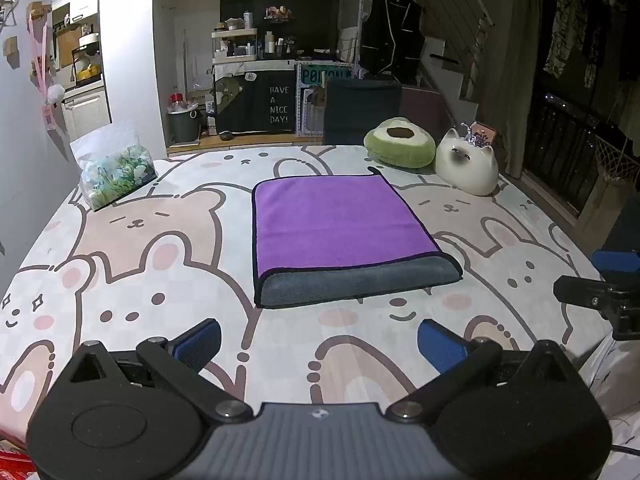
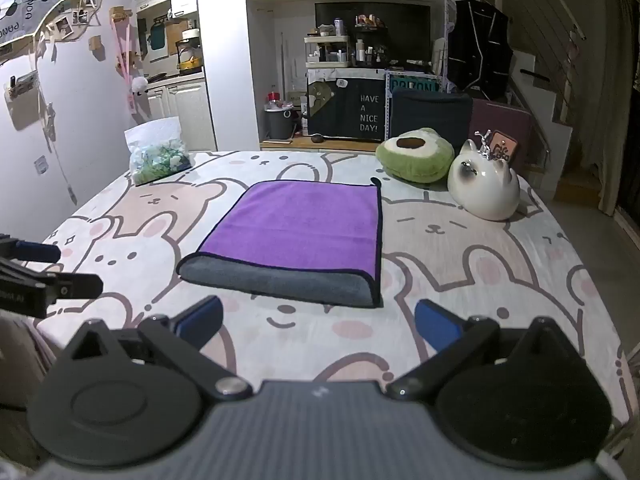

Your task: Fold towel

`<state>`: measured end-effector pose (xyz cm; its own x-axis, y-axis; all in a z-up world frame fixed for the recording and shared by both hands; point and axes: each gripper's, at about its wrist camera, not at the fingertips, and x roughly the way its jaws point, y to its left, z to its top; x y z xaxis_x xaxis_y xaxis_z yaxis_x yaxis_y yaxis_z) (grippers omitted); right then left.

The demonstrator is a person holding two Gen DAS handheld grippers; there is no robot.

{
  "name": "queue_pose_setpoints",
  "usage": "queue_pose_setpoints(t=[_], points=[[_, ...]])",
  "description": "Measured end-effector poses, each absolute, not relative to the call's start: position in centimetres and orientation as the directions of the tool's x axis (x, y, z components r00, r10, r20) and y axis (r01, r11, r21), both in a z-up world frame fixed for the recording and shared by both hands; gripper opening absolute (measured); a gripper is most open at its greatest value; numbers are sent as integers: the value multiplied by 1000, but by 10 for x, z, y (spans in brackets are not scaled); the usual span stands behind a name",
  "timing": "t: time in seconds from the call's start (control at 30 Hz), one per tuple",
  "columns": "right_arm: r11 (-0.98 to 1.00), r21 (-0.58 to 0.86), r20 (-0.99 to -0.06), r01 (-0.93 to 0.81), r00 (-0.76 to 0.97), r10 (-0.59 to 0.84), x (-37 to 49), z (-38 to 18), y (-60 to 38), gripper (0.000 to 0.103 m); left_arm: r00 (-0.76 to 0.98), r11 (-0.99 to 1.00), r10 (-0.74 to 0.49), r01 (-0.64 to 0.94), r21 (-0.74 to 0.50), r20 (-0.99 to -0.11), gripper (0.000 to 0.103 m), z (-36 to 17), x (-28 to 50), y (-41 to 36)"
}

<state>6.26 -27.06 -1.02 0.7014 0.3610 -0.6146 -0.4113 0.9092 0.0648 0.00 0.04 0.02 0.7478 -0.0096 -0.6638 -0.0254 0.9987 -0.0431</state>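
Purple microfibre towel with a grey underside and dark piped edge (image 1: 340, 232) lies flat mid-bed on the cartoon-bunny bedsheet (image 1: 160, 248), already doubled once: purple layer on top, a grey strip of the lower layer showing along the near edge.

Left gripper (image 1: 318, 342): blue-padded fingers (image 1: 198, 342) spread wide, holding nothing, hovering short of the near edge. Right gripper (image 2: 318, 330): fingers (image 2: 436, 330) likewise spread, empty, same stand-off.

Key relation: towel lies straight ahead of both grippers, not touching either. Near grey edge runs left-right across the fingers' line. Left gripper faces the near-left corner, right gripper the near-right corner (image 2: 370, 292); neither looks clearly nearer.

Judgement: 1 fold done; the next would need both near corners pinched.

Containers: clear plastic bag with a floral print (image 1: 114, 168) at far left, contents indistinct. Green avocado cushion (image 1: 400, 142) and white cat-shaped plush (image 1: 466, 162) sit at far right, well apart from the towel.
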Motion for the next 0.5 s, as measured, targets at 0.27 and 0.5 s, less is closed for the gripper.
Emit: queue_pose_setpoints(t=[0.27,0.5], points=[[910,63,-618,-410,700,358,63,-10,-270,103,748,999,-8,-26,-41,-664,103,0,0,1],[910,63,-618,-411,700,358,63,-10,-271,103,747,999,-3,-29,-36,-665,103,0,0,1]])
